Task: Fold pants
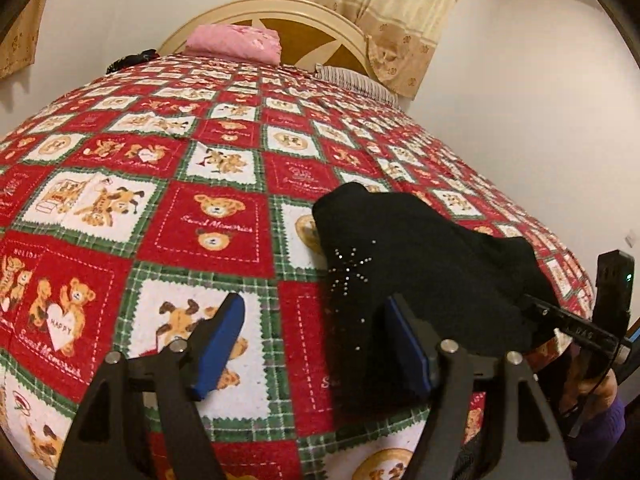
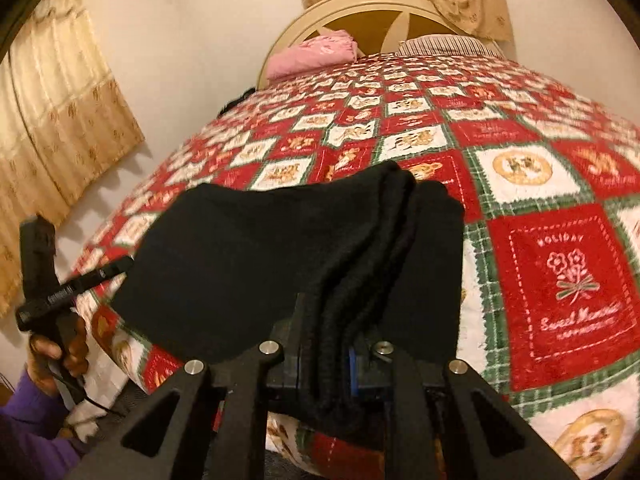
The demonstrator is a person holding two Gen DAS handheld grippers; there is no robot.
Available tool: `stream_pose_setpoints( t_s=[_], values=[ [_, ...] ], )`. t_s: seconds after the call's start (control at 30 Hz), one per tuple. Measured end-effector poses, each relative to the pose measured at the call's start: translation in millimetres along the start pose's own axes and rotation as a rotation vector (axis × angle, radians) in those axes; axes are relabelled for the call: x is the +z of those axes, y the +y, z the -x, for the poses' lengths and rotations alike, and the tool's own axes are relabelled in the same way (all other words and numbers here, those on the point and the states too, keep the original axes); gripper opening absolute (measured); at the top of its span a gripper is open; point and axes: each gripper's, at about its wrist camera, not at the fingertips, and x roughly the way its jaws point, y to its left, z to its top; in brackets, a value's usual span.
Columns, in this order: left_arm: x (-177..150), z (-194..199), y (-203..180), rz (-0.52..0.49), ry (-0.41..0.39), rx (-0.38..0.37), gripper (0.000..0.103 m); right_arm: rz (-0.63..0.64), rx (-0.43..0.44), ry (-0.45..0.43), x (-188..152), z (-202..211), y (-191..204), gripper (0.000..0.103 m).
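My right gripper (image 2: 324,364) has its fingers clenched on a bunched fold of the black pants (image 2: 280,248), which lie on the teddy-bear quilt (image 2: 552,280) at the near edge of the bed. My left gripper (image 1: 312,344) is released, fingers spread, one blue pad (image 1: 408,344) touching the pants' edge.

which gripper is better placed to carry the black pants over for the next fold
Right. The right gripper is already clamped on a bunched edge of the black pants, while the left gripper is open over the bedspread, holding nothing.
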Motion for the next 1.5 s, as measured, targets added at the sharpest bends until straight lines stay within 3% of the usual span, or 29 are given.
stream_pose_setpoints(
  t_s=[0.13, 0.27, 0.37, 0.47, 0.53, 0.67, 0.77, 0.8, 0.87, 0.93, 1.0, 1.1, 1.27, 1.37, 1.43, 1.5],
  values=[
    [7.2, 0.8, -1.7, 0.008, -0.005, 0.001, 0.075, 0.093, -0.044, 0.011, 1.8, 2.3, 11.2, 0.015],
    [14.9, -2.3, -7.8, 0.014, -0.005, -0.033, 0.075, 0.104, -0.024, -0.009, 6.2, 13.1, 15.2, 0.015],
    [14.2, -10.6, -17.0, -0.007, 0.009, -0.029, 0.075, 0.118, -0.098, 0.011, 4.1, 11.1, 6.6, 0.015],
    [0.3, -26.6, -20.3, -0.005, 0.069, 0.011, 0.075, 0.098, -0.045, -0.008, -1.5, 7.0, -4.2, 0.016],
    [-7.3, -23.0, -26.2, -0.041, 0.034, 0.045, 0.075, 0.098, -0.030, -0.016, -2.6, 8.1, -4.7, 0.018],
    [-9.7, -17.0, -30.2, -0.092, 0.040, 0.081, 0.075, 0.040, 0.003, -0.002, 3.9, 16.0, -9.5, 0.025],
    [-4.3, -9.5, -16.9, -0.036, 0.030, 0.109, 0.077, -0.026, -0.016, -0.107, 9.5, 39.1, -16.5, 0.033],
    [-2.5, -7.4, -12.3, -0.023, 0.024, 0.129, 0.077, -0.024, -0.058, -0.161, 10.6, 49.1, -15.4, 0.033],
    [-1.0, -7.0, -9.3, -0.015, 0.025, 0.131, 0.077, 0.013, -0.098, -0.221, 12.0, 61.6, -8.3, 0.033],
    [3.2, -3.5, -12.7, -0.019, 0.018, 0.136, 0.076, 0.063, -0.079, -0.246, 15.3, 67.2, 3.6, 0.032],
    [8.7, 0.6, -24.4, -0.066, -0.011, 0.130, 0.076, 0.109, -0.064, -0.242, 19.3, 63.0, 15.7, 0.032],
    [20.1, 6.8, -58.9, -0.220, -0.094, 0.144, 0.076, 0.168, -0.074, -0.219, 24.6, 44.8, 29.5, 0.031],
    [42.7, -10.5, -105.8, -0.370, -0.131, 0.099, 0.076, 0.133, -0.059, -0.208, 42.4, 16.9, 26.8, 0.031],
    [59.9, -39.8, -116.0, -0.323, -0.065, 0.074, 0.076, 0.095, -0.093, -0.138, 51.4, -6.9, 14.5, 0.032],
    [63.0, -64.9, -107.7, -0.226, 0.031, 0.094, 0.076, 0.059, -0.118, -0.067, 48.7, -22.6, 5.5, 0.031],
    [58.6, -81.5, -92.5, -0.144, 0.102, 0.111, 0.076, 0.045, -0.107, -0.065, 44.4, -26.5, 3.2, 0.032]
  ],
)
